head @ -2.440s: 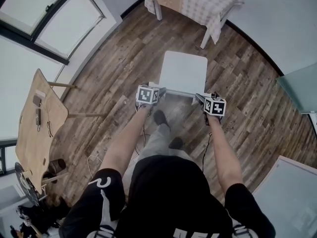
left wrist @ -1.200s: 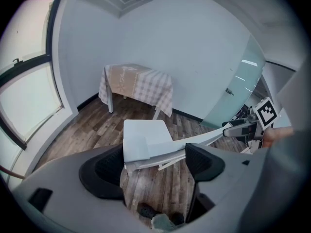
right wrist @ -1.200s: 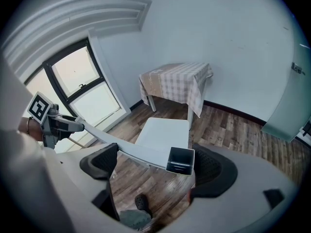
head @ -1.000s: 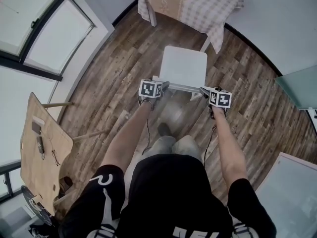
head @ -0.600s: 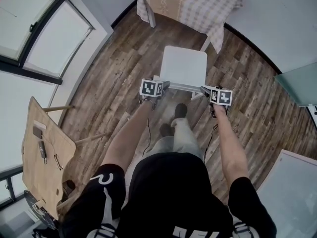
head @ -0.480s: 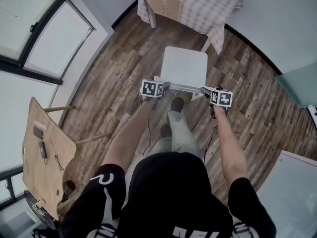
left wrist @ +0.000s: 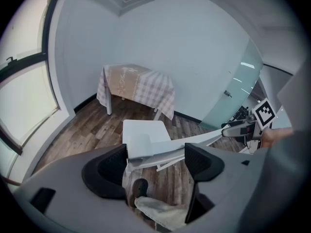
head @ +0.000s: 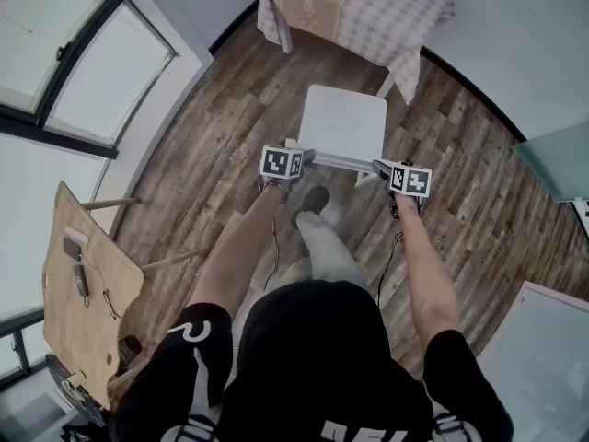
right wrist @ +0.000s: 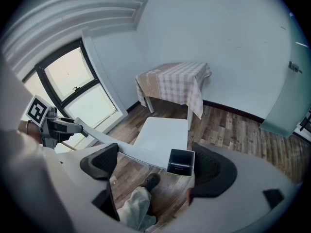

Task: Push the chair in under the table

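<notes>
A white chair [head: 342, 121] stands on the wood floor with its seat facing the table [head: 359, 7], which wears a checked cloth. A strip of floor lies between the chair and the table. The chair's top back rail [head: 336, 161] runs between my two grippers. My left gripper [head: 296, 159] is at the rail's left end. In the left gripper view the rail [left wrist: 160, 149] crosses the wide gap of the left gripper [left wrist: 155, 161]. My right gripper [head: 382, 168] is at the other end. The rail's hollow end [right wrist: 181, 161] sits between the spread jaws of the right gripper [right wrist: 158, 166].
Tall windows [head: 64, 53] line the left wall. A wooden board on legs [head: 83, 274] stands at the lower left. A glass door [head: 557, 159] is at the right and a white panel [head: 543, 357] at the lower right. The person's shoe [head: 313, 199] is just behind the chair.
The chair and both grippers have moved a little toward the table. The person's leg has stepped forward behind the chair. The jaws look the same.
</notes>
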A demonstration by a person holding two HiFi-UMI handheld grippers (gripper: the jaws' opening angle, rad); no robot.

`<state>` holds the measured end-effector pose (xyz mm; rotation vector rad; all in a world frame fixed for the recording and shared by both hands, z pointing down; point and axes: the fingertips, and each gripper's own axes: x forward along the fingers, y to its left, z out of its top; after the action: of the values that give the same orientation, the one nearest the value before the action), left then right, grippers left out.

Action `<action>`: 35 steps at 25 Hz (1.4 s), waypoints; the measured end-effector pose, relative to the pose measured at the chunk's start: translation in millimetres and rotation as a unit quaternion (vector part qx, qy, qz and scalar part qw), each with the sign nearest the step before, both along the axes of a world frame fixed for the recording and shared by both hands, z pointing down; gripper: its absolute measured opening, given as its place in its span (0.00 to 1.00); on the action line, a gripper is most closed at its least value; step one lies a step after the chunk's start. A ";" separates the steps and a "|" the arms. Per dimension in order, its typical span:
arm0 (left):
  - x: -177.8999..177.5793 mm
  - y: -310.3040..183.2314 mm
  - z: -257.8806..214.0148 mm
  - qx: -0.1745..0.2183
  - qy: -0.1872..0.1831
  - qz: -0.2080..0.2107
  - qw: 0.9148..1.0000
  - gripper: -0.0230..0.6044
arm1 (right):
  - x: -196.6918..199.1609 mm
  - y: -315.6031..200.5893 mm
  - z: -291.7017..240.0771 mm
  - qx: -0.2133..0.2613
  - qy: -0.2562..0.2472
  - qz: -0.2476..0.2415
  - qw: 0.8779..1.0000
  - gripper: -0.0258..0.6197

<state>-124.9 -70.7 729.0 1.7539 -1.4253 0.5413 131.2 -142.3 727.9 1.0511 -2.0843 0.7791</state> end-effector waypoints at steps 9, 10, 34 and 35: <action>-15.2 -24.7 1.7 -0.002 0.004 -0.003 1.000 0.66 | -16.2 -23.8 1.1 -0.002 0.000 -0.001 1.000 0.80; -17.2 -28.5 1.2 -0.002 0.004 -0.003 1.000 0.66 | -18.0 -27.3 0.6 -0.002 0.000 -0.001 1.000 0.80; -93.3 -156.3 4.7 -0.007 0.006 0.010 1.000 0.66 | -94.0 -146.4 3.4 -0.005 -0.001 0.009 1.000 0.80; -96.5 -162.6 4.6 -0.009 0.006 0.012 1.000 0.66 | -97.0 -152.1 3.5 -0.005 -0.001 0.010 1.000 0.80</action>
<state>-221.4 -233.3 733.6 1.7590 -1.3896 0.5525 34.2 -294.4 731.4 1.0663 -2.0734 0.8002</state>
